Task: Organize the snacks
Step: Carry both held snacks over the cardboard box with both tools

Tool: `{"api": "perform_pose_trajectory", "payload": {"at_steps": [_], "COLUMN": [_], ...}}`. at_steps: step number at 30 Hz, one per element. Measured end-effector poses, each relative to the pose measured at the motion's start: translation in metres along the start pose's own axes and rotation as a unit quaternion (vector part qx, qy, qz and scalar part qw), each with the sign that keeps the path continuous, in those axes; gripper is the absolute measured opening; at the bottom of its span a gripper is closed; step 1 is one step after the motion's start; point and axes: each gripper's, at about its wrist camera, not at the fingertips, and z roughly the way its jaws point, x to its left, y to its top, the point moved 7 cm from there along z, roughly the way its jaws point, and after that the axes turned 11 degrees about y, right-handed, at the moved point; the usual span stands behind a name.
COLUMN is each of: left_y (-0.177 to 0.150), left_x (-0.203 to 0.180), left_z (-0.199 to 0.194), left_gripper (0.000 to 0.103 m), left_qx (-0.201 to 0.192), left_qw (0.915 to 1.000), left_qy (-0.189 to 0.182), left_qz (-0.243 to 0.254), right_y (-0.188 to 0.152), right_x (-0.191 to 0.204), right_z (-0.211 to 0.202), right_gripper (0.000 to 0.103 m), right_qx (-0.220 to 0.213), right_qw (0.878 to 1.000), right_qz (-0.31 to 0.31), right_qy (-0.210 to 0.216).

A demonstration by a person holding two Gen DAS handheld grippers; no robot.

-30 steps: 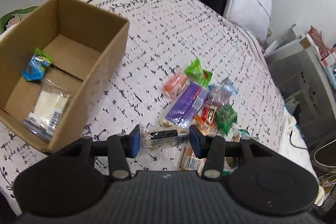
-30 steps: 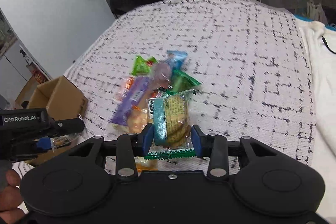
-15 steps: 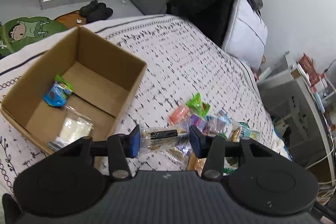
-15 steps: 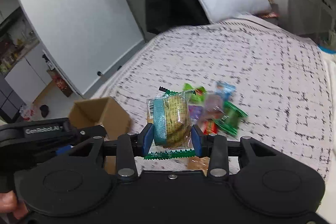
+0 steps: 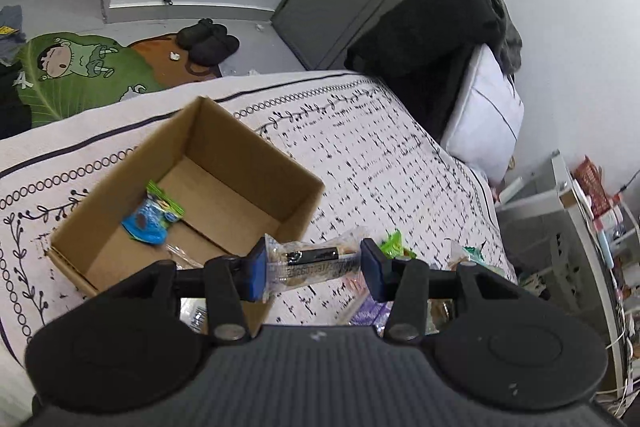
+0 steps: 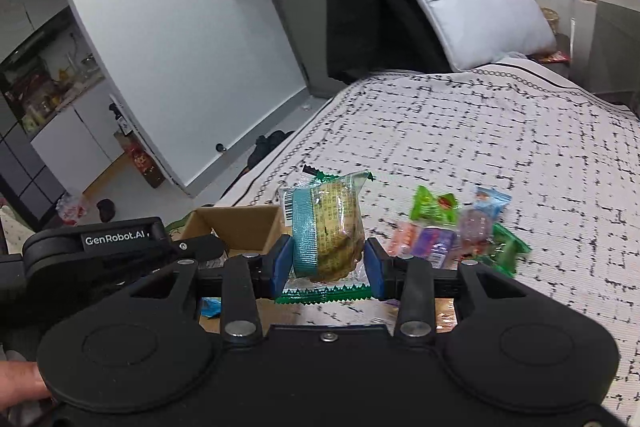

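Cardboard box (image 5: 192,195) has been neared as both packets were lifted off the bed (image 5: 360,147): clear-wrapped bar (image 5: 312,259) clamped in the left gripper (image 5: 316,263), cake packet (image 6: 326,231) clamped in the right gripper (image 6: 326,263), so depositing is judged imminent.

I've got a clear-wrapped bar with a black label (image 5: 312,259) lying crosswise, and a round cake in a teal-banded clear wrapper (image 6: 326,227) standing upright. Cardboard box (image 5: 256,163) sits open on the bed with a blue-green packet (image 5: 154,217) inside. Loose snack pile (image 6: 460,227) lies beside it.
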Motion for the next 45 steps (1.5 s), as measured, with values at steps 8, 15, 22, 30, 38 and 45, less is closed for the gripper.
{"api": "perform_pose_trajectory", "payload": {"at_steps": [8, 15, 22, 30, 38, 45], "left_y": [0.015, 0.031, 0.044, 0.055, 0.060, 0.063], "left_x": [0.018, 0.041, 0.060, 0.075, 0.076, 0.074], "left_z": [-0.001, 0.002, 0.008, 0.019, 0.039, 0.050], "left_gripper": [0.047, 0.047, 0.047, 0.047, 0.047, 0.048], "left_qx": [-0.003, 0.000, 0.006, 0.015, 0.018, 0.012], "left_qw": [0.9998, 0.9988, 0.9972, 0.9952, 0.9933, 0.9922], "left_qy": [-0.001, 0.002, 0.001, 0.004, 0.004, 0.010], "left_qz": [-0.022, -0.048, -0.074, -0.097, -0.114, -0.124], "right_y": [0.006, 0.007, 0.004, -0.002, -0.003, -0.009], "right_x": [0.031, 0.051, 0.063, 0.071, 0.068, 0.056], "right_z": [0.017, 0.036, 0.055, 0.081, 0.098, 0.114], "right_gripper": [0.038, 0.038, 0.038, 0.038, 0.038, 0.039], "right_qx": [0.001, 0.005, 0.013, 0.027, 0.038, 0.053], "right_qw": [1.000, 1.000, 0.999, 0.999, 0.998, 0.998], "right_qz": [-0.017, -0.025, -0.025, -0.020, -0.009, -0.005], "right_qy": [0.011, 0.018, 0.020, 0.031, 0.046, 0.041]}}
